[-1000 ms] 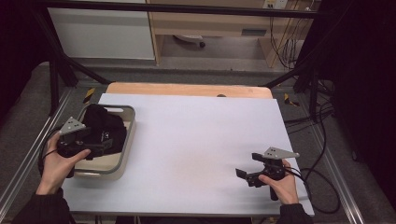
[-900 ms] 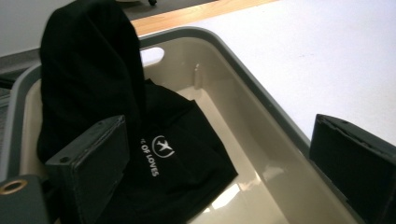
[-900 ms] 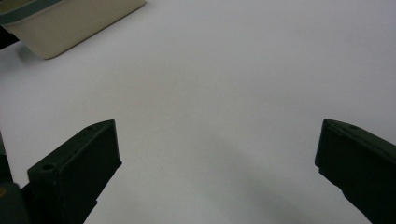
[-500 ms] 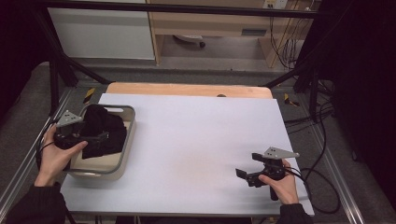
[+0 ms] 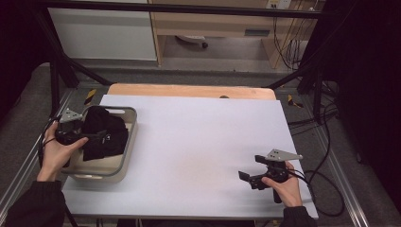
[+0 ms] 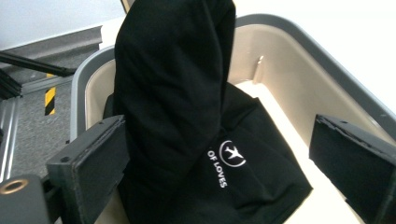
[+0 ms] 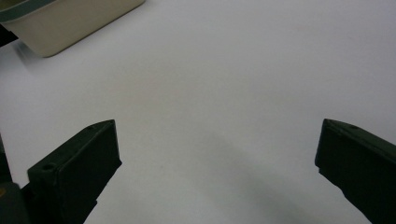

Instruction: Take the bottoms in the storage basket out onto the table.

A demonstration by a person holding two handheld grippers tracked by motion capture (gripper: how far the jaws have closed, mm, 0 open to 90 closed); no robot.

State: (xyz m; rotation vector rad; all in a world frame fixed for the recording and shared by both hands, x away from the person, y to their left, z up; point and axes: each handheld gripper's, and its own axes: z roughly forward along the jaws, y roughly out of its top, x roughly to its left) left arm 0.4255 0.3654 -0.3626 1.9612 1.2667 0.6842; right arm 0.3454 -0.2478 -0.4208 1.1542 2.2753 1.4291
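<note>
A black garment [image 5: 104,132] with a small white logo lies bunched in a beige, grey-rimmed bin [image 5: 120,163] at the table's left. In the left gripper view the garment [image 6: 187,116] rises in a tall fold between the jaws, against the bin wall [image 6: 289,70]. My left gripper [image 5: 92,136] is at the bin's left side, open [image 6: 219,140]; the cloth touches its left jaw and stands apart from the right one. My right gripper [image 5: 250,170] is open low over the white table [image 5: 203,137] near the front right, with nothing between its jaws [image 7: 217,135].
The white sheet covers most of a wooden tabletop [image 5: 189,90], whose far strip is bare. A corner of the bin [image 7: 70,18] appears at the top left of the right gripper view. Cables [image 5: 326,156] trail off the table's right side.
My left hand and gripper have shifted left and slightly away from me along the bin's left side. The garment now sits humped higher. The right gripper has stayed put.
</note>
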